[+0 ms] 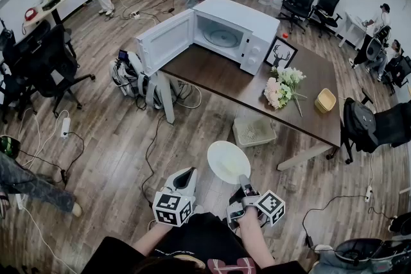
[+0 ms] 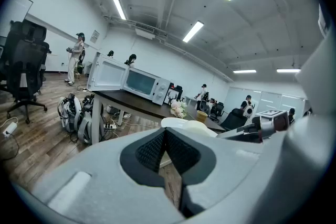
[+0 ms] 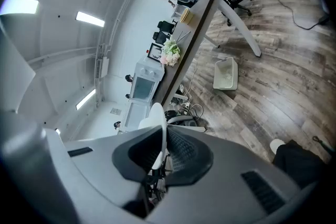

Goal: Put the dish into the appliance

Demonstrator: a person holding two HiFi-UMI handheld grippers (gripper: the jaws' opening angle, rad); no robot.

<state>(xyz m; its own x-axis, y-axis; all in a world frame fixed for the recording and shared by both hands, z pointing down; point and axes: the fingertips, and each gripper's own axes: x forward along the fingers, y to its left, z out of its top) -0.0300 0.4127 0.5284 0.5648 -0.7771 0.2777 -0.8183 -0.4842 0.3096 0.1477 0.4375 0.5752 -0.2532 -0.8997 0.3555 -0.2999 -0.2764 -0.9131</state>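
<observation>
Evidently the right claw (image 1: 243,183) is clamped on the near rim of the dish (image 1: 228,162), which juts out ahead of it over the floor, well short of the tabletop (image 1: 218,77). At the far end, the microwave (image 1: 241,29) stands with its door open, likely to receive the dish. The left claw (image 1: 187,178) is pinched together, empty.
</observation>
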